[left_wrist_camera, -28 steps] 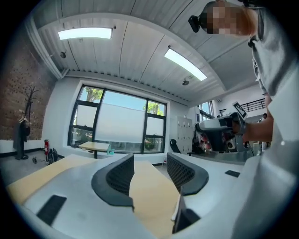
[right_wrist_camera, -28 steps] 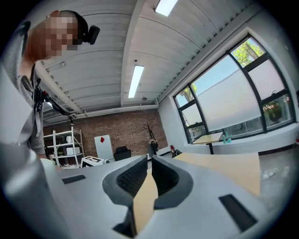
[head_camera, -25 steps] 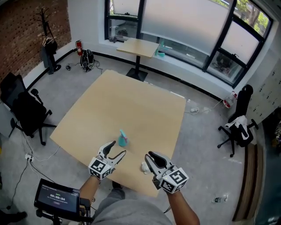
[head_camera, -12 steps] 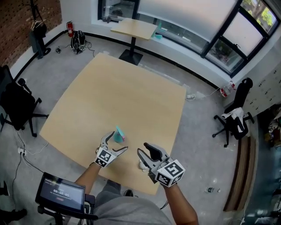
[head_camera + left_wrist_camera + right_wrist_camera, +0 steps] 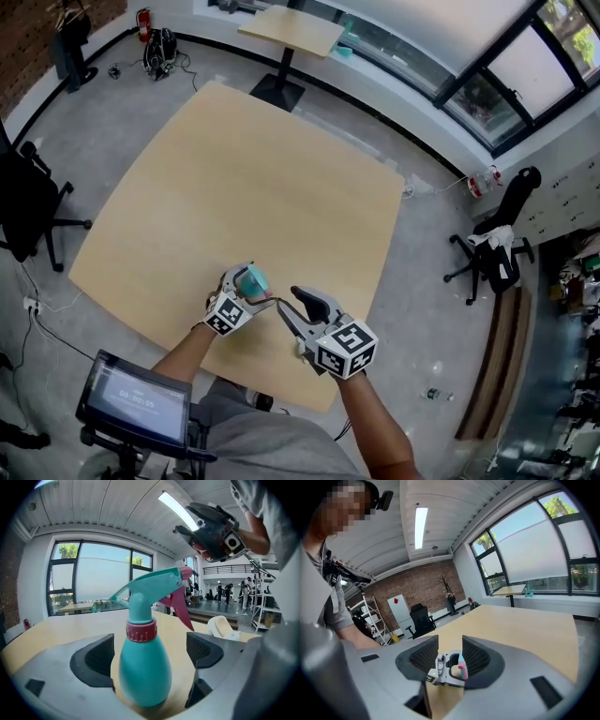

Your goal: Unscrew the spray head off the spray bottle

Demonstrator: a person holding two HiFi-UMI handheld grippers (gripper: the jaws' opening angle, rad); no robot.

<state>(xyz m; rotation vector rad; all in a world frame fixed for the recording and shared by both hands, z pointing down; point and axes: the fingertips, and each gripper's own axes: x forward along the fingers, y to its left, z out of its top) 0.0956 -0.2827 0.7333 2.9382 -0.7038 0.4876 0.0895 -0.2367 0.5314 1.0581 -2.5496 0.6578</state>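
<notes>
A teal spray bottle (image 5: 255, 277) with a pink collar and pink trigger stands upright near the front edge of the wooden table (image 5: 262, 178). My left gripper (image 5: 251, 286) has just been opening its jaws and is open. They stand wide on either side of the bottle's body (image 5: 140, 667), with a gap at each pad (image 5: 93, 660). My right gripper (image 5: 289, 302) hovers just right of the bottle and points at it. Its jaws have just been opening too. They are partly apart and hold nothing, and past them I see the pink trigger (image 5: 462, 670).
A crumpled white object (image 5: 222, 625) lies on the table right of the bottle. A tablet on a stand (image 5: 136, 403) sits below the table's near edge. Office chairs (image 5: 23, 211) stand on the left and one (image 5: 492, 248) on the right. A small table (image 5: 291, 30) is at the back.
Both grippers have dropped and moved in toward the bottle. The left jaws, which were short of it, now straddle its body. The right gripper has swung left, closer to the spray head.
</notes>
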